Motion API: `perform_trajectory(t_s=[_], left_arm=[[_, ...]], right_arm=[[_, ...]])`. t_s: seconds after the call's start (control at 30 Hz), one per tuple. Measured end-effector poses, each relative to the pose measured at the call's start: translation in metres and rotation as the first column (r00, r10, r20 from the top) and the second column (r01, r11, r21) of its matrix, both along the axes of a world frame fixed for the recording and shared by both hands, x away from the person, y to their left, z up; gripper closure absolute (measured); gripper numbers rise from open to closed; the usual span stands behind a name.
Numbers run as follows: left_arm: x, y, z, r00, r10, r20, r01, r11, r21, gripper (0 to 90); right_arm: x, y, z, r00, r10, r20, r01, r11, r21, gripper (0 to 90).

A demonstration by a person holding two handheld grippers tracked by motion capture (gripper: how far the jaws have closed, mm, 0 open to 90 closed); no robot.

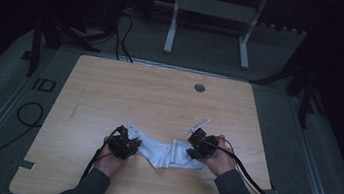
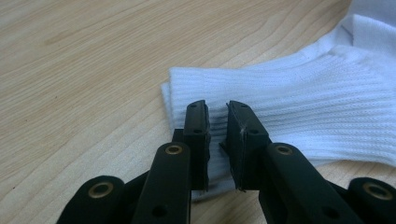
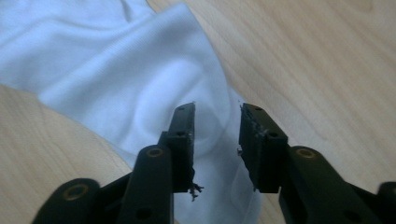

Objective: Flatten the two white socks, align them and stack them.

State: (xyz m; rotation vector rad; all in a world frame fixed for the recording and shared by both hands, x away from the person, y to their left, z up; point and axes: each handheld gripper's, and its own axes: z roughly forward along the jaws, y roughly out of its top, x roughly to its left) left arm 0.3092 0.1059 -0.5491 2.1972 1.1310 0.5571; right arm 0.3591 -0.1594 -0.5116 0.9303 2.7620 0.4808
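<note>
A white sock lies flat near the front edge of the wooden worktop, stretched between the person's two hands. The left claw sits over the ribbed cuff end, its jaws narrowed to a slim gap with a fold of the ribbing between them, seemingly to pin that end. The right claw hangs over the smooth toe end, jaws a moderate way apart and gripping nothing yet. Working from opposite ends like this, the person looks set to straighten or fold the sock.
</note>
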Motion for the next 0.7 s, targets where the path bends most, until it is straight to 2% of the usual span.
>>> perform_trajectory(t_s=[0.03, 0.1, 0.17, 0.2, 0.27, 0.47, 0.7], left_arm=[[0.0, 0.0, 0.0, 1.0, 0.0, 0.002, 0.0, 1.0, 0.0, 78.4], [0.0, 0.0, 0.0, 1.0, 0.001, 0.002, -0.001, 1.0, -0.002, 78.4], [0.0, 0.0, 0.0, 1.0, 0.001, 0.002, -0.001, 1.0, -0.003, 78.4], [0.0, 0.0, 0.0, 1.0, 0.001, 0.002, -0.001, 1.0, -0.003, 78.4], [0.0, 0.0, -0.001, 1.0, 0.002, 0.003, -0.002, 1.0, -0.004, 78.4], [0.0, 0.0, -0.001, 1.0, 0.002, 0.002, -0.002, 1.0, -0.001, 78.6], [0.0, 0.0, -0.001, 1.0, 0.0, 0.004, 0.0, 1.0, -0.002, 78.9]], right_arm=[[0.003, -0.001, -0.007, 0.9997, -0.009, -0.022, 0.009, 1.0, -0.008, 62.0], [0.004, -0.001, -0.012, 0.9992, -0.014, -0.037, 0.014, 1.0, -0.003, 62.9], [0.005, -0.002, -0.016, 0.9983, -0.005, -0.058, 0.006, 1.0, 0.023, 74.9], [0.005, -0.003, -0.015, 0.9989, 0.003, -0.048, -0.001, 1.0, 0.031, 80.6], [0.003, -0.004, -0.011, 0.9998, -0.003, -0.021, 0.003, 1.0, 0.015, 87.1], [-0.003, -0.021, 0.008, 0.9997, -0.014, 0.02, 0.014, 1.0, 0.014, 88.1], [-0.006, -0.056, 0.023, 0.9962, -0.077, 0.041, 0.075, 0.996, 0.04, 88.1]])
